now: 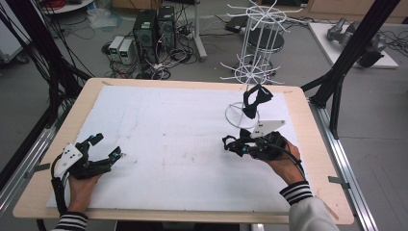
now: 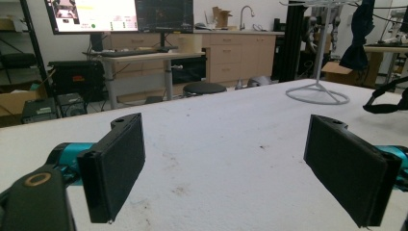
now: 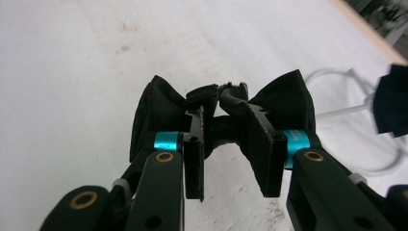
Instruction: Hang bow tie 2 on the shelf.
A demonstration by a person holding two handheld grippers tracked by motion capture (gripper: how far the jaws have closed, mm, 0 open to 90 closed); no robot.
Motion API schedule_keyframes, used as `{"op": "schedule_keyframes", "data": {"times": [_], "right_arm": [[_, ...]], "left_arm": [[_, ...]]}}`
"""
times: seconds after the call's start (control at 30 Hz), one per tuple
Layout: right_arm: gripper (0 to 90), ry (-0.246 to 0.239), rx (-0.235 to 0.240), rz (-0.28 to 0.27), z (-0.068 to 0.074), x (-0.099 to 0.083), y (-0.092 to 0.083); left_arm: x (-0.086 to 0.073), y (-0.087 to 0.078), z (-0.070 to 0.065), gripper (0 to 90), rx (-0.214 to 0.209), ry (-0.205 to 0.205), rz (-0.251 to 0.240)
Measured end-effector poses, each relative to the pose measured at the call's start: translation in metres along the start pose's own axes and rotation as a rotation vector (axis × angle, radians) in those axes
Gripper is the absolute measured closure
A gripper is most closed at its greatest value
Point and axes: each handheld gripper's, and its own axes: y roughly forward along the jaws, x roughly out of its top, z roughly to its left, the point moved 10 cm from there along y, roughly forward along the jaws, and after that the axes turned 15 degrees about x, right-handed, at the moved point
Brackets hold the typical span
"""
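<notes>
On white table [image 1: 159, 130], R tool [image 3: 226, 144] clenched on bow tie [image 3: 293, 103]; L tool [image 2: 240, 168] wide open, nothing held.

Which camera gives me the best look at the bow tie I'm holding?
The right gripper view: the bow tie sits close up, pinched at its knot. The high view shows it small and dark; the left gripper view catches only an edge.

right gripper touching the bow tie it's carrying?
Touching. The right gripper view shows the right gripper with both fingers pressed against the knot of the black bow tie, whose wings flare out on either side.
</notes>
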Motion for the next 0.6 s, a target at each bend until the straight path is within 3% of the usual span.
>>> {"op": "schedule_keyframes", "data": {"times": [0.2,0.6], "right_arm": [[70.1,0.0,-0.033,-0.088,-0.003,0.009,-0.014],[70.1,-0.03,-0.096,-0.173,-0.006,0.025,-0.03]], "left_arm": [[0.0,0.0,0.0,14.8,-0.001,0.0,-0.001],[0.0,0.0,0.0,14.7,-0.001,0.0,-0.001]]}}
